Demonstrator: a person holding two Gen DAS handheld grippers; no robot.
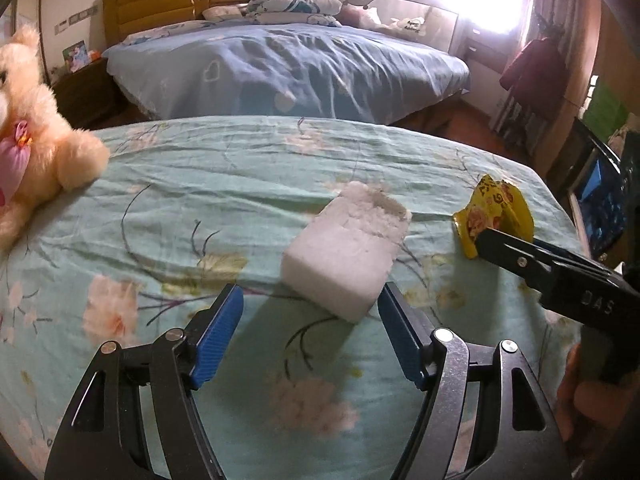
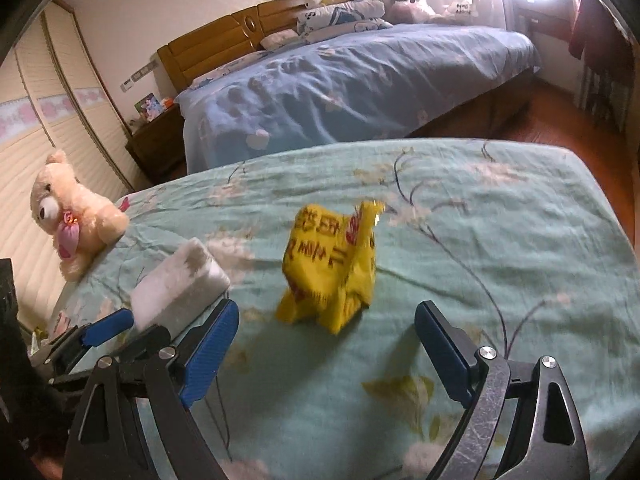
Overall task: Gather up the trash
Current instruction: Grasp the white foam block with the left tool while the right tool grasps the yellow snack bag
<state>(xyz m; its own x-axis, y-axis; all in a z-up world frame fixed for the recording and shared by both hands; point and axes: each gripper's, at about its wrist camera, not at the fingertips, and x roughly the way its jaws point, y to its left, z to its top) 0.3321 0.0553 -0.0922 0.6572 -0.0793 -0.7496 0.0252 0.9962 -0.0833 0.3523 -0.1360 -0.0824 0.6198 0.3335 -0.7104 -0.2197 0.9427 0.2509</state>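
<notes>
My left gripper (image 1: 310, 308) gapes before the white foam block (image 1: 344, 252) (untouched); my right gripper (image 2: 326, 328) stands wide, empty, facing the crumpled yellow wrapper (image 2: 330, 268).

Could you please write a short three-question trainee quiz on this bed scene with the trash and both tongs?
1. True or false: the left tongs are shut on the white foam block.
2. Which item lies ahead of the right tongs? A) plush bear B) yellow wrapper C) pillow
3. What surface holds both pieces of trash?

Key:
1. False; the jaws are open, the block just ahead.
2. B, the yellow wrapper.
3. The green floral bedsheet.
</notes>
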